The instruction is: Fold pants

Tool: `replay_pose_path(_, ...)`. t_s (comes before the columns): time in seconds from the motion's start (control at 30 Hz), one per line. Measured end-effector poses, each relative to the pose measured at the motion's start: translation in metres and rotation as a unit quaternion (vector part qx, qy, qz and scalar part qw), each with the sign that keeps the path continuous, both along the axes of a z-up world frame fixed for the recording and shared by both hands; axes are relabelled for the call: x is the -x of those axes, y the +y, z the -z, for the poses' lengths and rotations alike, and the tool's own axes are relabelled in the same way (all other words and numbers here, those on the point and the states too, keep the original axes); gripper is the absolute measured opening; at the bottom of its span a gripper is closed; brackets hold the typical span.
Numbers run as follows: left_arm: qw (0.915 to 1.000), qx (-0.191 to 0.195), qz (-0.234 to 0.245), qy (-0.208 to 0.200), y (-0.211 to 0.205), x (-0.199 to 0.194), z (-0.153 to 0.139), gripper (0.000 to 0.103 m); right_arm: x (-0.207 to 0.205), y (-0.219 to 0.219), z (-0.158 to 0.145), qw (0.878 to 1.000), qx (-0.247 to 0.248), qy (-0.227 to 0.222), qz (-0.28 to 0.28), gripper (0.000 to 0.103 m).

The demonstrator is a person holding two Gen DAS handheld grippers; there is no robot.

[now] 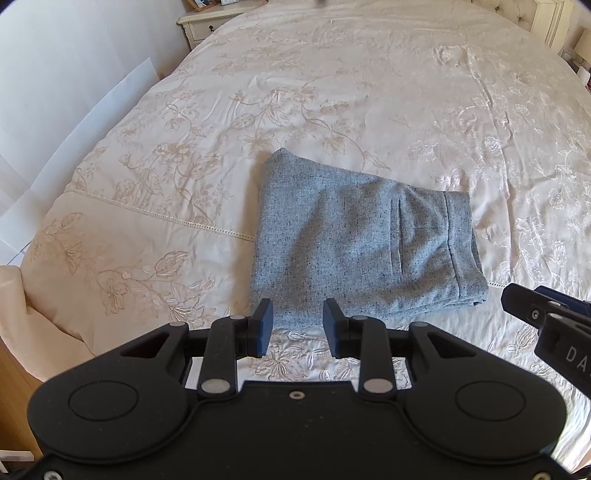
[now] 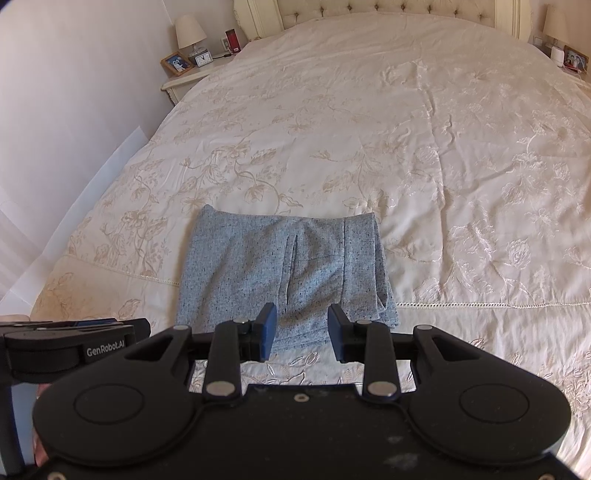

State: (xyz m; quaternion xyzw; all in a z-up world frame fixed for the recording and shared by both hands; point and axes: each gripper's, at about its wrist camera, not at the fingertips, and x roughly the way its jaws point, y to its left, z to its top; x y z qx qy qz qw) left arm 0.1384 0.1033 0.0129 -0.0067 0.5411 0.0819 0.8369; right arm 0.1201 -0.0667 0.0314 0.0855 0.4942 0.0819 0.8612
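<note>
Sunlit cream bed (image 2: 406, 129), white nightstand (image 2: 184, 83)

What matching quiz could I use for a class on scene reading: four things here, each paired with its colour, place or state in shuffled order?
Column one:
1. pants
2. bedspread
3. left gripper
4. table lamp

Column two:
A. cream with a floral pattern
B. folded into a grey, speckled rectangle
C. on the nightstand beside the bed
D. open, nothing between its pads

Right pairs: 1-B, 2-A, 3-D, 4-C.
</note>
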Motion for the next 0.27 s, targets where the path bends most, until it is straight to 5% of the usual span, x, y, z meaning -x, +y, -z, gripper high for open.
replay_pose_path(0.27,1.0000,-0.003,0.007,-0.004,0.0017,-0.0006,0.0006,0.041,0.0006,-0.0002,0.0011,1.000,0.000,0.002,0.000,0.033)
